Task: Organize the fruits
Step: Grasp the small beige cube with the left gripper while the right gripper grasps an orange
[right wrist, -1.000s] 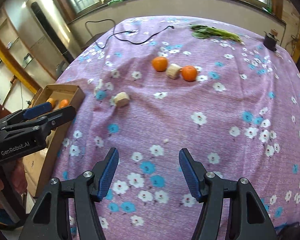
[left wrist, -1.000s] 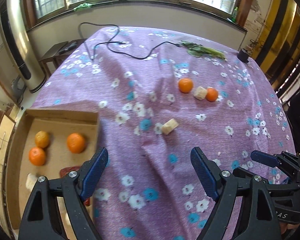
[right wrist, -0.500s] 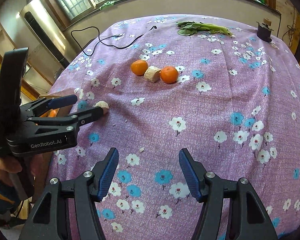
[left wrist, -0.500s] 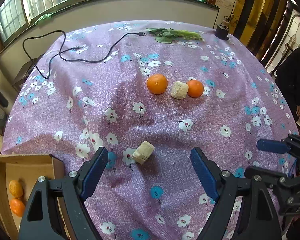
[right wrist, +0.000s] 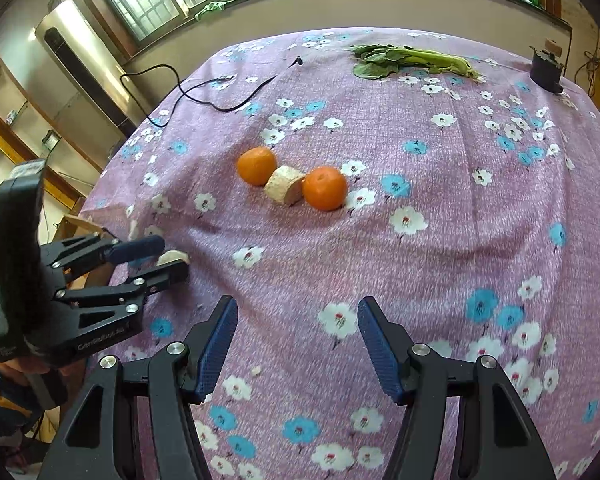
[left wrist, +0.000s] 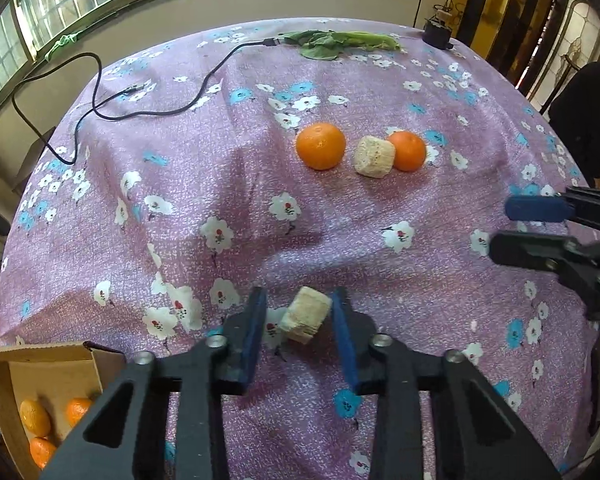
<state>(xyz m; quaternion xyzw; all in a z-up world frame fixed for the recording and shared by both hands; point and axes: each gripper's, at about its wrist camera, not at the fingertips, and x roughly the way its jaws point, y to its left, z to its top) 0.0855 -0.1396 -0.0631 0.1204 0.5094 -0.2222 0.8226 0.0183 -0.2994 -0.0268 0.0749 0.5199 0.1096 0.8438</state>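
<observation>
My left gripper [left wrist: 300, 324] has its jaws narrowed around a pale beige fruit chunk [left wrist: 306, 314] lying on the purple flowered cloth; the right pad touches it, the left pad stands a little off. It also shows in the right wrist view [right wrist: 166, 258] with the chunk [right wrist: 173, 257] between its fingers. Farther on lie two oranges [left wrist: 321, 146] [left wrist: 408, 151] with a second beige chunk [left wrist: 374, 157] between them. My right gripper [right wrist: 298, 340] is open and empty above the cloth, seen at the right in the left wrist view [left wrist: 512, 226].
A cardboard box [left wrist: 52, 364] with three oranges [left wrist: 36, 418] sits at the near left table edge. A black cable [left wrist: 160, 112] crosses the far left, leafy greens [left wrist: 340, 42] and a small black object [left wrist: 438, 32] lie at the far edge.
My left gripper has moved forward and right over the near beige chunk and narrowed its jaws around it. The right gripper has moved slightly forward and stays open.
</observation>
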